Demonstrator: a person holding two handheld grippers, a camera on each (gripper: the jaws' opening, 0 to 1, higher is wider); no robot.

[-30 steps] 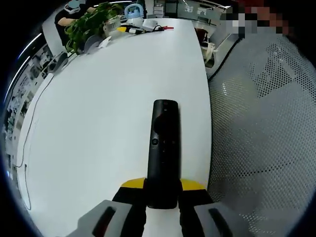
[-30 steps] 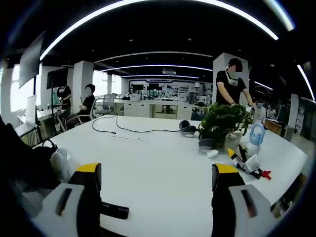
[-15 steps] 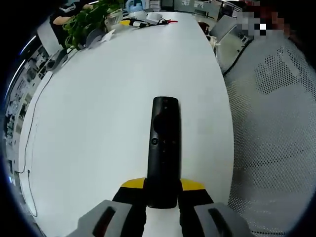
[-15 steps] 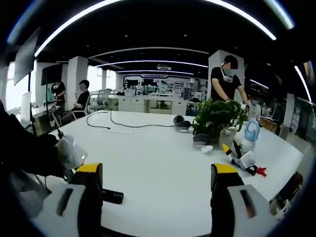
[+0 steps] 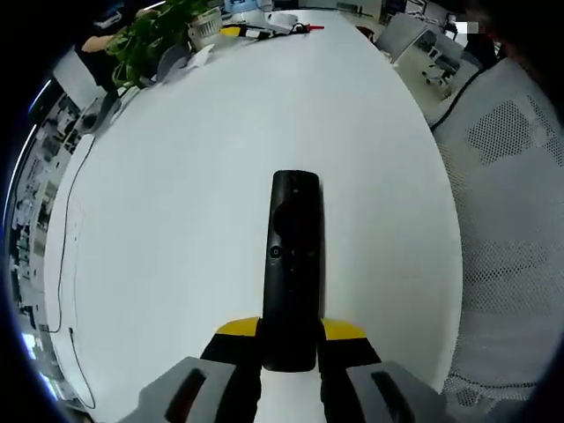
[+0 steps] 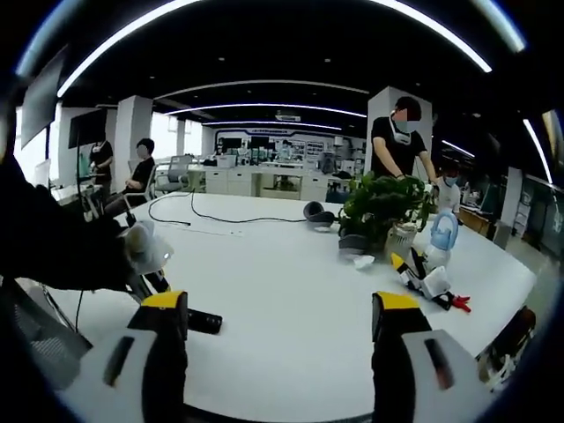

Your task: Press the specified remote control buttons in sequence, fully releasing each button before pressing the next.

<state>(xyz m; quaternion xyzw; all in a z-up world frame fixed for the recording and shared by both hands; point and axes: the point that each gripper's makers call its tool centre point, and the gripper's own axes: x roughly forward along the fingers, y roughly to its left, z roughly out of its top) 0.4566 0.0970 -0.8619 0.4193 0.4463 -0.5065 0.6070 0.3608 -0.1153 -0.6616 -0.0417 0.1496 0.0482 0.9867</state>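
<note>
A white counter (image 5: 176, 176) spans an open office. The left hand-held gripper (image 5: 289, 339) is clamped on a black remote (image 5: 292, 264) at lower centre, no markings legible. The right hand-held gripper (image 6: 278, 317) is spread apart; a potted plant (image 6: 381, 207) stands upper right.

The near end of the black remote control (image 5: 293, 269) is hidden between the yellow-tipped jaws of the left gripper (image 5: 291, 333), and its buttons are too small to read. Seen from the right gripper view, the remote is mostly covered by that view's left jaw, only its dark tip showing. The clutter (image 6: 425, 280) beside the potted plant (image 6: 379, 210) at far right is too small to identify.
</note>
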